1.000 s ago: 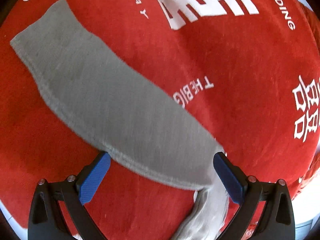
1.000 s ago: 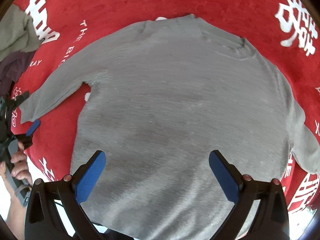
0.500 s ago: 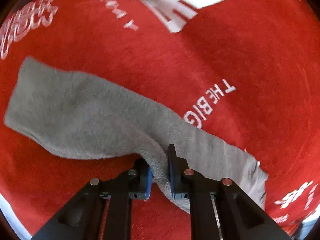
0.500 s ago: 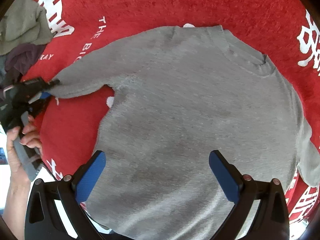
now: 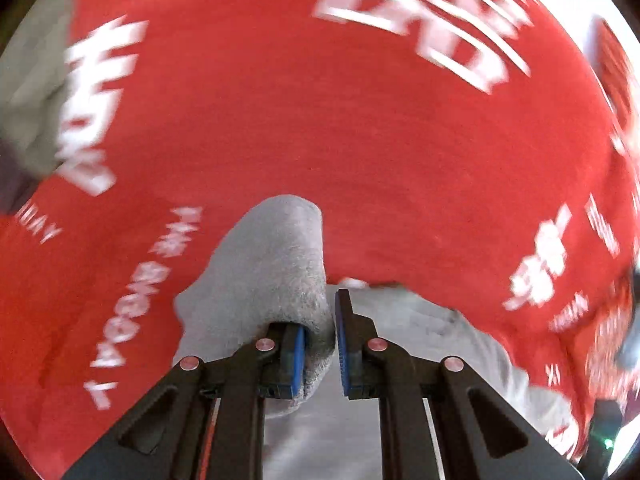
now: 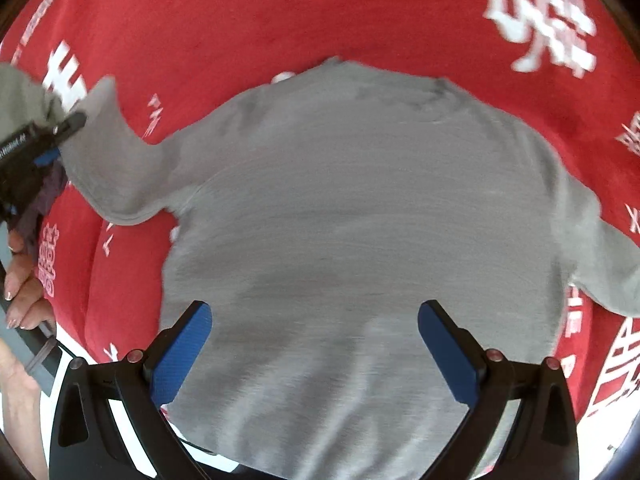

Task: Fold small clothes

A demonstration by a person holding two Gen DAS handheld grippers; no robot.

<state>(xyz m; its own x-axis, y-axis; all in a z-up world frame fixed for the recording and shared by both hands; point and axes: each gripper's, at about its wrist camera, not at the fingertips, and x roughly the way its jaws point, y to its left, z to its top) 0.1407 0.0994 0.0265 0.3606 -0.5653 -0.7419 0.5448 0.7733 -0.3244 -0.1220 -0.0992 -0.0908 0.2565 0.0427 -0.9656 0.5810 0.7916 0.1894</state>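
My left gripper (image 5: 320, 344) pinches the grey sweater (image 6: 360, 220) by its sleeve (image 5: 276, 272), lifted near the red blanket's (image 6: 280, 12) left edge; my right gripper (image 6: 314, 354) hangs spread above the hem.

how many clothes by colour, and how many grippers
grey sweater: 1
olive garment: 1
dark purple garment: 1
grippers: 2, left gripper and right gripper
total: 5

Bright even light, soft shadows; heavy motion blur left view; fisheye bending, dark corners.
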